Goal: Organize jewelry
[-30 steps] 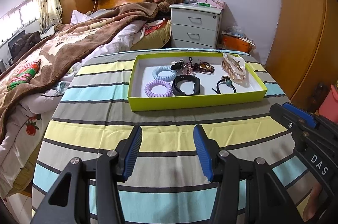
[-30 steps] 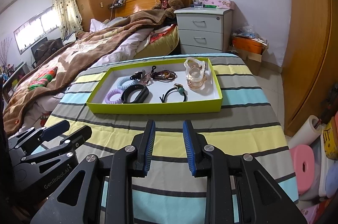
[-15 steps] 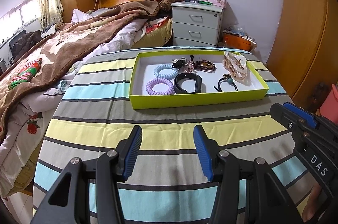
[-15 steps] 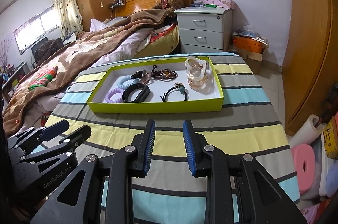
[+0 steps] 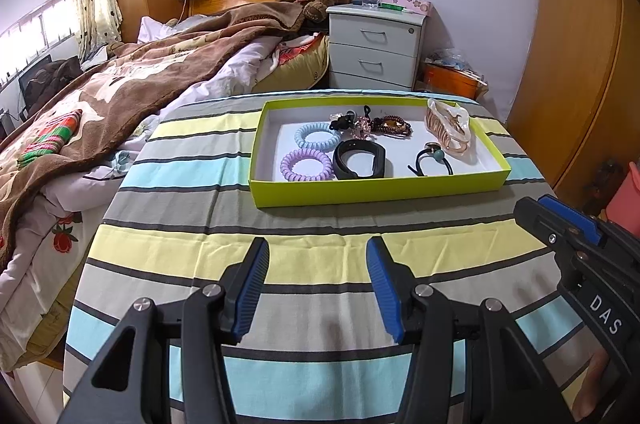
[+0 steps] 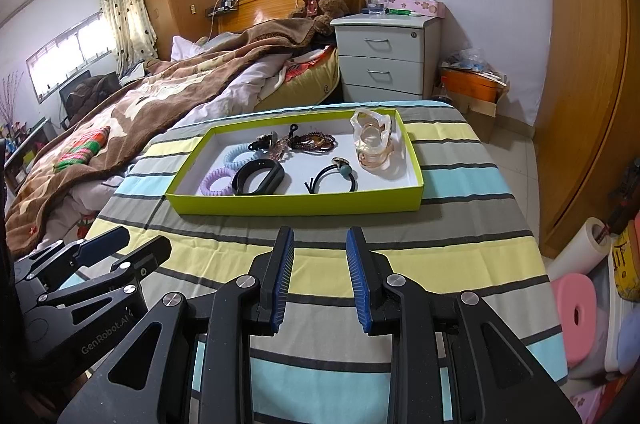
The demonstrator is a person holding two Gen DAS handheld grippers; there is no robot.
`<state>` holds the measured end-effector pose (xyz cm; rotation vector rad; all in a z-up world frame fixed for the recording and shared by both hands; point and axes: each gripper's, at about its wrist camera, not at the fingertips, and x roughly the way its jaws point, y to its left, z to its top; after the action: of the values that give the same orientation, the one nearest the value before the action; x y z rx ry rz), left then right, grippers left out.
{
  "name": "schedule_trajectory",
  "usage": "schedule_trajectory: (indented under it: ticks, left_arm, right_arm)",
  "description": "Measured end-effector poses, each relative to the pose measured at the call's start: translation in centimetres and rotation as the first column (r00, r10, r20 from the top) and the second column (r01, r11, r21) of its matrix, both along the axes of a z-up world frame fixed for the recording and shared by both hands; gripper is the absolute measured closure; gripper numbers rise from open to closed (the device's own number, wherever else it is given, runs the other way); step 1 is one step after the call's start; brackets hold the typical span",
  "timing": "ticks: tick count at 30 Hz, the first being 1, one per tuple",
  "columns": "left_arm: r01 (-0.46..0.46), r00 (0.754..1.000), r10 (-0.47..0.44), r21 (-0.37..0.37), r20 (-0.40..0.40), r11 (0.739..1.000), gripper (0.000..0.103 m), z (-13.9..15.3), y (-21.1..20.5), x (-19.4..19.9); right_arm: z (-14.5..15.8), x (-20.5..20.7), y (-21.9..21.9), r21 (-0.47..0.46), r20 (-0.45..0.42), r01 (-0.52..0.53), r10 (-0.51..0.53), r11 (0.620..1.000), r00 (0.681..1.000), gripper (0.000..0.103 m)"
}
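A lime-green tray (image 5: 376,190) (image 6: 296,205) sits at the far side of the striped table. In it lie a purple coil hair tie (image 5: 306,166) (image 6: 216,181), a blue coil hair tie (image 5: 317,136), a black wristband (image 5: 359,159) (image 6: 258,177), a black hair tie with a teal bead (image 5: 433,159) (image 6: 335,175), a dark bead bracelet (image 5: 390,125) and a peach hair claw (image 5: 448,129) (image 6: 373,142). My left gripper (image 5: 316,256) is open and empty, well short of the tray. My right gripper (image 6: 320,248) is open and empty, also short of the tray.
The striped cloth (image 5: 304,224) covers the table between grippers and tray. A bed with a brown blanket (image 5: 120,84) lies to the left. A white nightstand (image 5: 376,48) stands behind, a wooden wardrobe (image 6: 580,64) at right. Pink stool and paper roll (image 6: 576,312) sit on the floor right.
Both grippers have drawn back and tilted slightly, so the tray looks a little farther away. Neither gripper's opening has changed, and the items in the tray have not moved.
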<state>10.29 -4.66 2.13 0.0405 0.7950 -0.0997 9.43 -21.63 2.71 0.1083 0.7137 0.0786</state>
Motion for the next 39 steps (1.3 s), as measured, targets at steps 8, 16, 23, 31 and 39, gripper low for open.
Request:
schedule_trajectory:
  ticks: [8, 16, 23, 31, 39]
  left_arm:
    - [0.003, 1.000, -0.003, 0.001, -0.001, 1.000, 0.050, 0.03, 0.02, 0.01]
    - [-0.004, 1.000, 0.004, 0.000, 0.000, 1.000, 0.050, 0.07, 0.08, 0.06]
    - [-0.011, 1.000, 0.011, -0.001, 0.001, 1.000, 0.050, 0.05, 0.26, 0.08]
    - [-0.014, 1.000, 0.014, 0.001, 0.001, 1.000, 0.050, 0.05, 0.30, 0.05]
    - [-0.015, 1.000, 0.015, 0.000, 0.000, 1.000, 0.050, 0.02, 0.44, 0.04]
  right_arm:
    - [-0.01, -0.01, 0.05, -0.001, 0.000, 0.000, 0.000, 1.000, 1.000, 0.075]
    - [0.00, 0.00, 0.00, 0.000, 0.000, -0.001, 0.001, 1.000, 1.000, 0.075]
    - [-0.05, -0.04, 0.17, -0.002, -0.001, -0.001, 0.001, 1.000, 1.000, 0.075]
    - [-0.03, -0.03, 0.10, 0.000, 0.000, -0.002, 0.002, 1.000, 1.000, 0.075]
    - [-0.04, -0.08, 0.20, 0.000, 0.001, -0.002, 0.002, 1.000, 1.000, 0.075]
